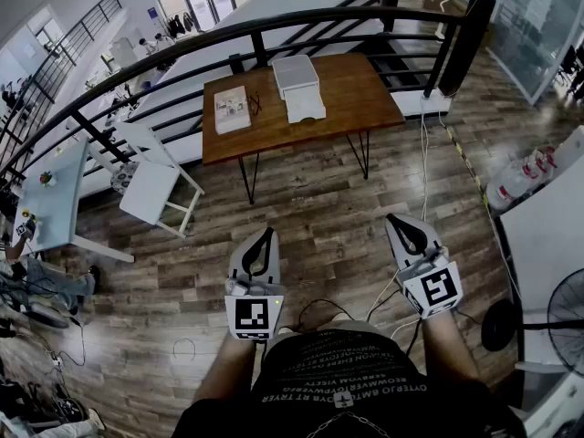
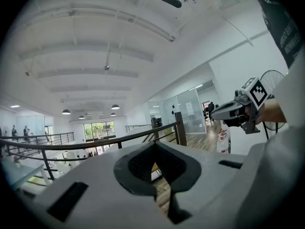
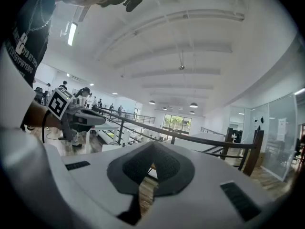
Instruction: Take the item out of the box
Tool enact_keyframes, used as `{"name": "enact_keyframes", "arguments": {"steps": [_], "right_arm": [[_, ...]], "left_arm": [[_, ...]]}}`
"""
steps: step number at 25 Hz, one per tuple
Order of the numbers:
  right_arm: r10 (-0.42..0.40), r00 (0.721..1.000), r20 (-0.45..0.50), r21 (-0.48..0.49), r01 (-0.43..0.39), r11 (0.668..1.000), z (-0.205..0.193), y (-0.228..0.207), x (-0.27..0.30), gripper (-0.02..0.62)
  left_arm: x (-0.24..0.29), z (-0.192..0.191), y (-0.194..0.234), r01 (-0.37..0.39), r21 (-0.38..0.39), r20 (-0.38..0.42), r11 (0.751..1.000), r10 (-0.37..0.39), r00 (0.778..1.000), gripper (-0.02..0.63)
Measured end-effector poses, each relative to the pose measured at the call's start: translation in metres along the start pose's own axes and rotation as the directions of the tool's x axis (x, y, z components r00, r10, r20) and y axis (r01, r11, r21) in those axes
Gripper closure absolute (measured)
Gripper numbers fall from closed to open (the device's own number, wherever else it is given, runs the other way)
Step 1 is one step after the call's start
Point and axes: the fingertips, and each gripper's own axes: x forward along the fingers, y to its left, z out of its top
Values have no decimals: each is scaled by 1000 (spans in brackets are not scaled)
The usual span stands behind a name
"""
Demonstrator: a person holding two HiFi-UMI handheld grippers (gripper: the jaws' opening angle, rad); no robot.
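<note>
A white box [image 1: 296, 73] stands on the far side of a brown wooden table [image 1: 360, 99], with a flat white piece [image 1: 306, 108] lying just in front of it. What the box holds cannot be seen from here. Both grippers hang at waist height over the wooden floor, well short of the table. My left gripper [image 1: 267, 234] is shut with nothing in it, its pads meeting in the left gripper view [image 2: 155, 151]. My right gripper [image 1: 395, 219] is also shut and empty [image 3: 152, 149]. Each gripper view shows the other gripper off to the side.
A printed booklet [image 1: 232, 109] lies on the table's left part. A black railing [image 1: 182, 48] runs behind the table. White chairs [image 1: 155, 176] stand to the left, water jugs [image 1: 522, 179] and a fan [image 1: 557, 322] to the right. Cables [image 1: 424, 167] trail across the floor.
</note>
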Motion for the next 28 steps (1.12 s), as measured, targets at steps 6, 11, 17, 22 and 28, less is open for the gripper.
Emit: {"name": "enact_keyframes", "arguments": {"steps": [6,11,17,22,28], "right_arm": [[42,999,31,20,-43,999,-3,-29,-7,600],[88,993,74,22,-90,996,1,-35,-9,600],[102,992,76,33,-105,994,-1,-42,-16,594],[101,993,68,57,-105,993,-11,-46,-27,570],[104,993,53,76,-108,991,-21,-44,-24,528]], "left_arm": [[20,10,-25,-24,40,-2,999,24,1000,601],[25,23,-34,-60,72,19,996,58,998,601],[20,30,-46,-79,41,-1,996,79,997,601],[22,31,-59,-78,30,6,996,78,997,601],[27,26,-68,-54,45,17,998,53,998,601]]}}
